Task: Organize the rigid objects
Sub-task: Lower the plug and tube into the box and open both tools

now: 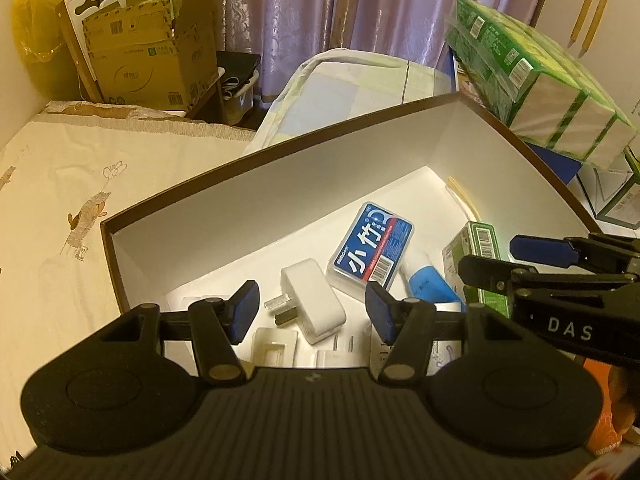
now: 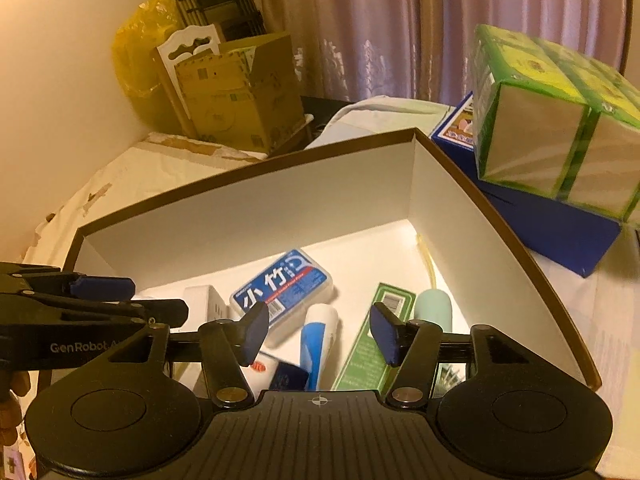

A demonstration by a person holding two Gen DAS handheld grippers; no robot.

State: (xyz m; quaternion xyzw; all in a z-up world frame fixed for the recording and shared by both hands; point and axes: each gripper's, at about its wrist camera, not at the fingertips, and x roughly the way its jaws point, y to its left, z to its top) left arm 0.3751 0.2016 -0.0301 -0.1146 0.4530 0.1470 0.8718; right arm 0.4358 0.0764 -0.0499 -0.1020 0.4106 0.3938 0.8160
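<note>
A brown-rimmed white box (image 1: 280,184) (image 2: 248,208) holds several small items: a blue and white case (image 1: 370,245) (image 2: 282,283), a white plug adapter (image 1: 312,304), a blue and white tube (image 1: 426,280) (image 2: 318,340), a green carton (image 1: 480,256) (image 2: 372,344) and a pale green oval object (image 2: 434,308). My left gripper (image 1: 312,312) is open and empty over the adapter. My right gripper (image 2: 320,334) is open and empty over the tube. Each gripper shows at the edge of the other's view.
The box sits on a cream patterned cloth (image 1: 60,208). A green multipack (image 1: 544,92) (image 2: 560,120) rests on a blue box (image 2: 560,224) at the right. A cardboard carton (image 1: 160,60) (image 2: 240,96) and a yellow bag (image 1: 36,24) stand behind, before purple curtains (image 1: 320,4).
</note>
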